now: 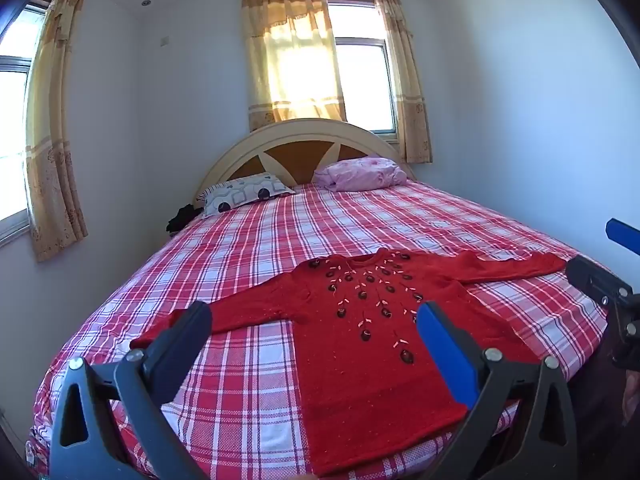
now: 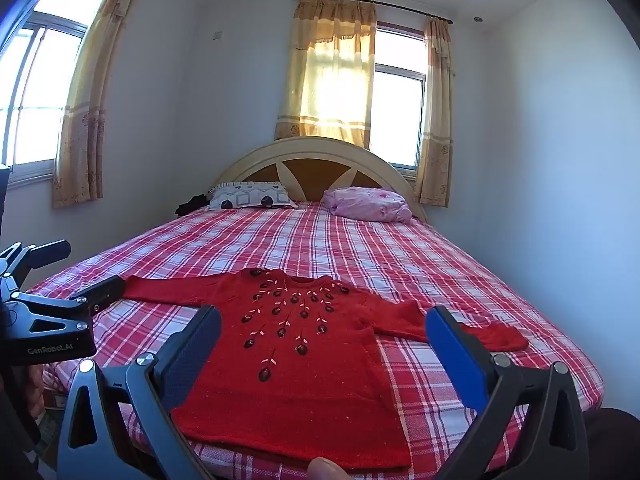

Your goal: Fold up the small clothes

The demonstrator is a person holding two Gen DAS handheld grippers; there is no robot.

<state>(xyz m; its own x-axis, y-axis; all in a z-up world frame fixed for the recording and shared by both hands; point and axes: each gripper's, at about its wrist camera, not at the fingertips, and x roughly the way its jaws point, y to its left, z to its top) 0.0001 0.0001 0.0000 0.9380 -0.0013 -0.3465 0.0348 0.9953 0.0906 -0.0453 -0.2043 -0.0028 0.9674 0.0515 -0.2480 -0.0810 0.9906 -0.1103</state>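
Note:
A small red knit sweater (image 1: 360,344) with dark bead flowers lies flat, front up, both sleeves spread out, near the foot of the bed; it also shows in the right wrist view (image 2: 296,364). My left gripper (image 1: 316,320) is open and empty, held above the sweater's hem and left sleeve. My right gripper (image 2: 324,320) is open and empty, held above the hem and the right sleeve. In the left wrist view the right gripper (image 1: 604,264) shows at the right edge. In the right wrist view the left gripper (image 2: 76,276) shows at the left edge.
The bed (image 1: 280,240) has a red and white plaid sheet. A patterned pillow (image 1: 244,196) and a pink bundle (image 1: 360,174) lie by the headboard (image 1: 304,140). A dark item (image 1: 182,218) sits at the bed's left side. Walls are close on both sides.

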